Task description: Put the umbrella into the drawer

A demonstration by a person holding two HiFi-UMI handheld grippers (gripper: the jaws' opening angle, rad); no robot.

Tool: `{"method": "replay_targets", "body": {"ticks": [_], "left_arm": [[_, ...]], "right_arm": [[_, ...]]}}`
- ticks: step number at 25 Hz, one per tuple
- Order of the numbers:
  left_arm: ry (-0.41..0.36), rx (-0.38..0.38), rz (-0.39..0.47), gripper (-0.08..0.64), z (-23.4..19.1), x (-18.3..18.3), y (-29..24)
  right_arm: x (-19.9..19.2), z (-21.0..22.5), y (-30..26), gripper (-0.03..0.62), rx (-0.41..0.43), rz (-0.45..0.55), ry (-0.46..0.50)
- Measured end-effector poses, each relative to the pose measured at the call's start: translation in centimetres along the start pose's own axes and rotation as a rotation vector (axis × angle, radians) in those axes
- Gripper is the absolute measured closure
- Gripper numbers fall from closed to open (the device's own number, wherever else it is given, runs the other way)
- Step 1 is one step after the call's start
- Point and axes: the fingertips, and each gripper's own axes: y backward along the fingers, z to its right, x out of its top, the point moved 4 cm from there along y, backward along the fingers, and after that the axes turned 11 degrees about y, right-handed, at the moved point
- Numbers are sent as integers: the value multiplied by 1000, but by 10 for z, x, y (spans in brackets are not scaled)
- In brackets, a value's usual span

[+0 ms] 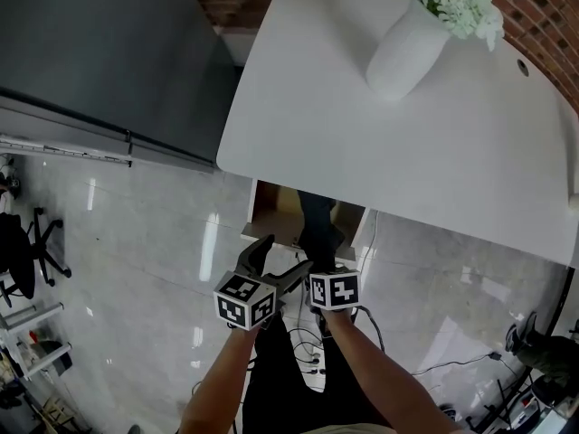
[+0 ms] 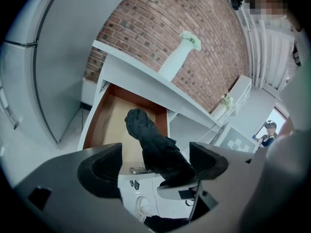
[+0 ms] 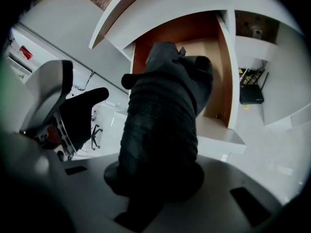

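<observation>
Above the open drawer point(image 2: 109, 123), right gripper point(image 3: 158, 176) angles down, fingers clamping the umbrella point(image 3: 163, 115); left gripper's point(image 2: 154, 164) fingers point(image 2: 102, 171) wide.

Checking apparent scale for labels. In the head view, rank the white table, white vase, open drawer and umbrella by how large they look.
1. white table
2. white vase and open drawer: the drawer's visible part looks about alike, so unranked
3. umbrella, only partly visible
</observation>
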Motion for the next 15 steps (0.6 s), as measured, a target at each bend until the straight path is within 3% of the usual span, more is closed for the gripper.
{"method": "replay_targets", "body": {"ticks": [6,7,9,15], "left_arm": [[27,-10,-21,171,-5,0,2],[24,-9,-13,208,-6,2,4],[10,10,15,361,-10,10,7],[-4,31,45,513,-15,16,12]], "right_arm": [[7,5,-6,512,-31,-25,0],[9,6,-7,512,-34,-31,2],[12,6,-10,512,-37,-41,3],[10,6,-18,512,-40,-73,-26]]}}
